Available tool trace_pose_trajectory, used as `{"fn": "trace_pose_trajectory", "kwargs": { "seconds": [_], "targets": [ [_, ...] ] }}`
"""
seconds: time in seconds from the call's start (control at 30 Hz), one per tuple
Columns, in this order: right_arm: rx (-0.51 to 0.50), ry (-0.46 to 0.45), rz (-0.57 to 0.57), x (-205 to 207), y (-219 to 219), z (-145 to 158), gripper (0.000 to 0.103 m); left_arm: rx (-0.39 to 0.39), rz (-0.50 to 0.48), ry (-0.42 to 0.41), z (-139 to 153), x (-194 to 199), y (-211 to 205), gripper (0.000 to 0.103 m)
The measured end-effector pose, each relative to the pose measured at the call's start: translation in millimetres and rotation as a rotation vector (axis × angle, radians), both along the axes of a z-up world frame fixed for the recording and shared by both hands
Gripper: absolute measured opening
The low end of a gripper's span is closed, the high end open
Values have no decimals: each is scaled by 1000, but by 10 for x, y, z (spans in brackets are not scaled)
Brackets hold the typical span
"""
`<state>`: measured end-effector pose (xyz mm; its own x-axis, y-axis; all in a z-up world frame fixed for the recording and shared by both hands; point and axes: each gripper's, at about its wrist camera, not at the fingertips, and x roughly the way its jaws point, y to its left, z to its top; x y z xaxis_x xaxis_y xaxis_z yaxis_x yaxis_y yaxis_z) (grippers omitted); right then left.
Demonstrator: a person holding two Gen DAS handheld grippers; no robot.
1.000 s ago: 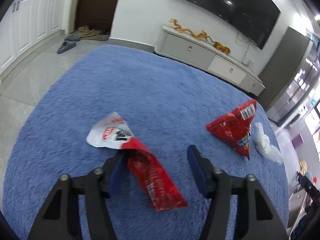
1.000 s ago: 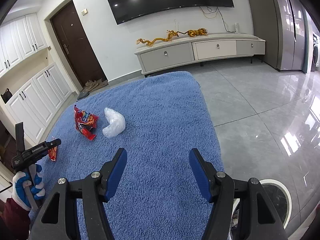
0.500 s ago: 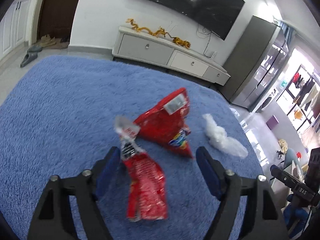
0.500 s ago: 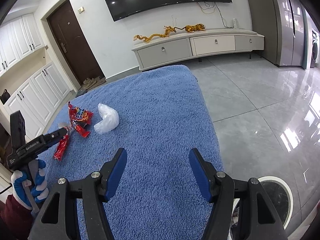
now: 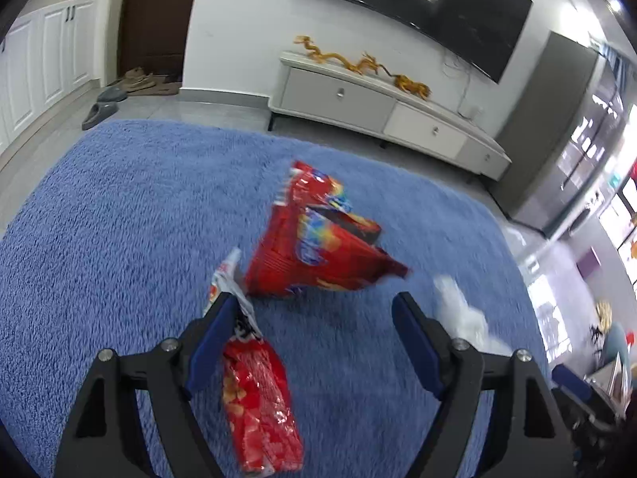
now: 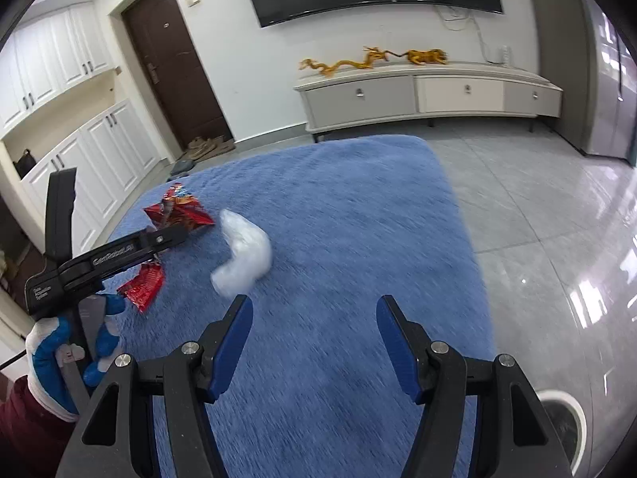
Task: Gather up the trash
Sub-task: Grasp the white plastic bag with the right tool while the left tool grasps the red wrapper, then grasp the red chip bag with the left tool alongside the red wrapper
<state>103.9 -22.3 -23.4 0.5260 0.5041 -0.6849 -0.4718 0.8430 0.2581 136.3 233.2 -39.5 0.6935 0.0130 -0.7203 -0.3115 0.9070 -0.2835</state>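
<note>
The left gripper (image 5: 314, 318), marked "GenRobot.AI", is spread wide, yet a red-and-white wrapper (image 5: 254, 394) clings to its left pad, hanging over the blue rug (image 5: 119, 219). The right gripper (image 6: 312, 330) gapes empty. A red chip bag (image 5: 318, 247) and white plastic bag (image 6: 243, 255) sit closer than a second ago.
</note>
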Motion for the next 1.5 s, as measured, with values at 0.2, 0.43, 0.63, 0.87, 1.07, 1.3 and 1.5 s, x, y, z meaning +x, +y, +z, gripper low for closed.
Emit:
{"fn": "trace_pose_trajectory", "kwargs": {
  "seconds": [0.2,0.43,0.63,0.87,1.07,1.3,1.5],
  "targets": [
    [6,-5,77,203,401,-14,62,-20,30,-13,-40,148,96,79],
    [-43,31,111,402,713,-256,50,-3,37,-40,-96,64,227,17],
    [-65,29,118,397,736,-307,22,-13,-2,-46,-92,-142,257,3],
    [-49,33,102,352,644,-294,21,24,3,-97,28,-126,330,2],
    [-35,49,93,354,562,-310,21,10,59,-120,-10,135,530,4],
    [-20,59,93,386,524,-308,21,-119,-30,-155,-25,217,521,75],
    [-8,66,95,430,465,-309,21,-76,-112,-146,21,133,389,76]
  ]
}}
